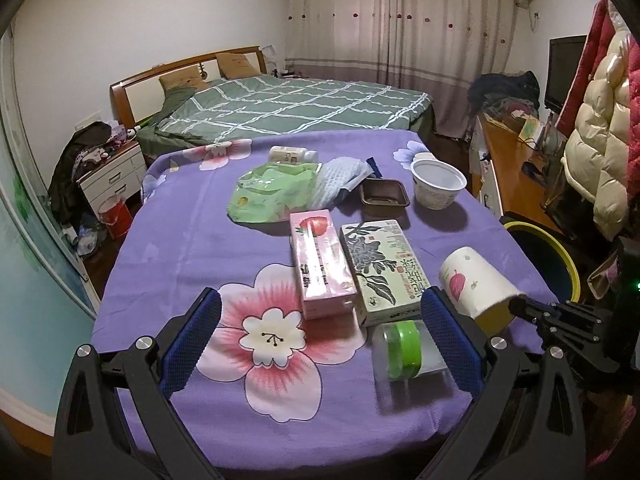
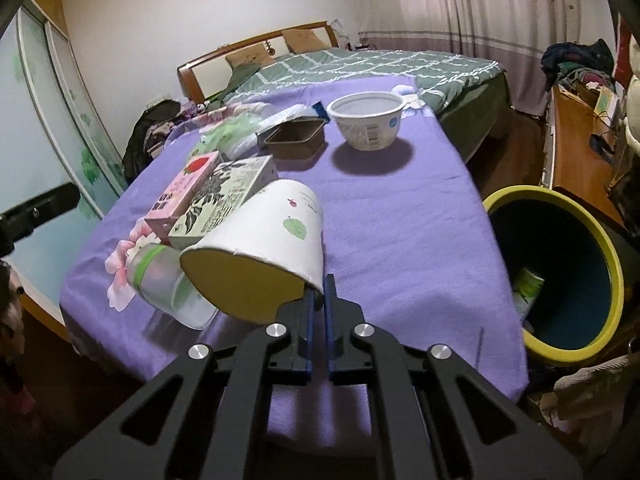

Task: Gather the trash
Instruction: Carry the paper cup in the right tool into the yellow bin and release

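One paper cup point(image 2: 260, 248) is pinched by its rim in the right gripper point(image 2: 318, 304); next, carry it over the bin point(image 2: 576, 344). Left gripper point(image 1: 320, 336) hangs spread, empty.

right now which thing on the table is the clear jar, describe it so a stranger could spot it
Start at the purple flowered tablecloth and go to its near edge, just in front of the pink carton and the grey flower-print box. The clear jar lies there on its side. It is the only see-through item, with a green lid.
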